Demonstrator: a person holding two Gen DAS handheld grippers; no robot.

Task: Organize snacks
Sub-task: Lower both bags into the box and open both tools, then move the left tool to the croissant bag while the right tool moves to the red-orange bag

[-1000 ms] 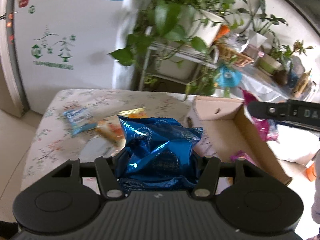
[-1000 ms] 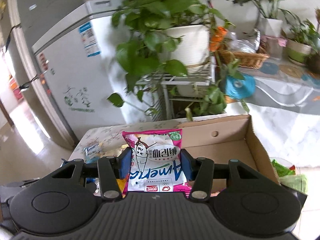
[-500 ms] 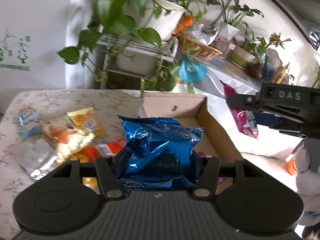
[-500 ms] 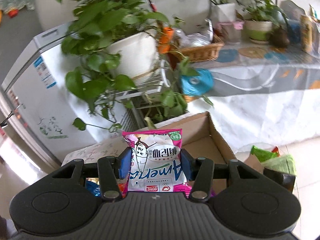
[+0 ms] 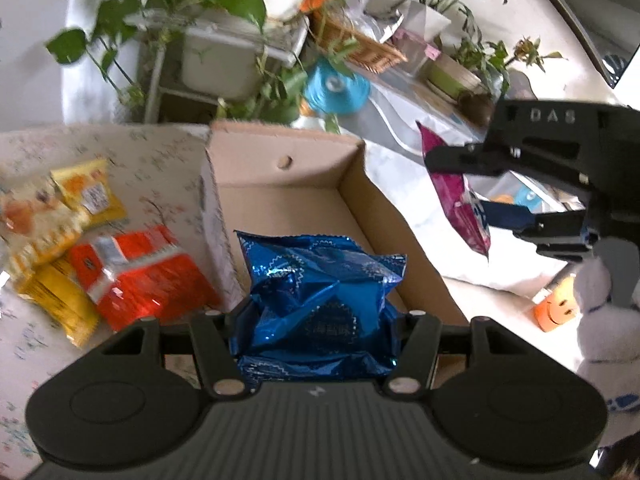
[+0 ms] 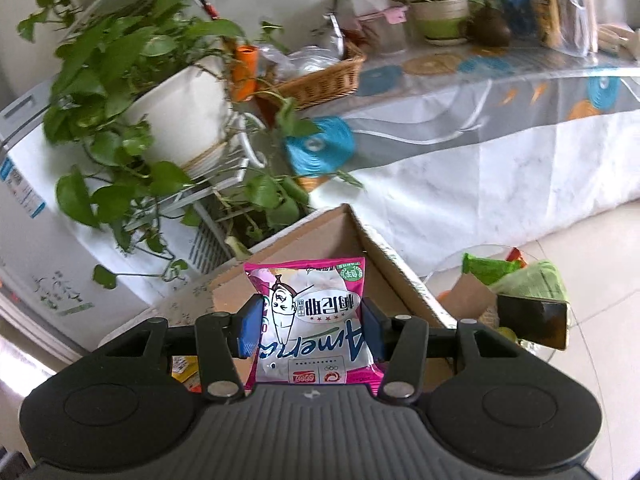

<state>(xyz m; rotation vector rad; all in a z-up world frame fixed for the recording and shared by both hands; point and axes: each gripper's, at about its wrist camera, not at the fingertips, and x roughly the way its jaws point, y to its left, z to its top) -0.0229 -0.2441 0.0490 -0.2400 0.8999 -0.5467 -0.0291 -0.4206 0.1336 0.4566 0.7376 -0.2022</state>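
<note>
left hand-held gripper [image 5: 316,320] pinching blue foil snack bag [image 5: 320,280], cardboard box [image 5: 280,168] open just ahead and below; right hand-held gripper [image 6: 310,332] pinching pink snack packet [image 6: 312,320], off box's right side.

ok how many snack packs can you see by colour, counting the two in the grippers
blue: 1, the pack in the left gripper
pink: 1, the pack in the right gripper
red: 1, on the table
yellow: 3, on the table
total: 6
</note>
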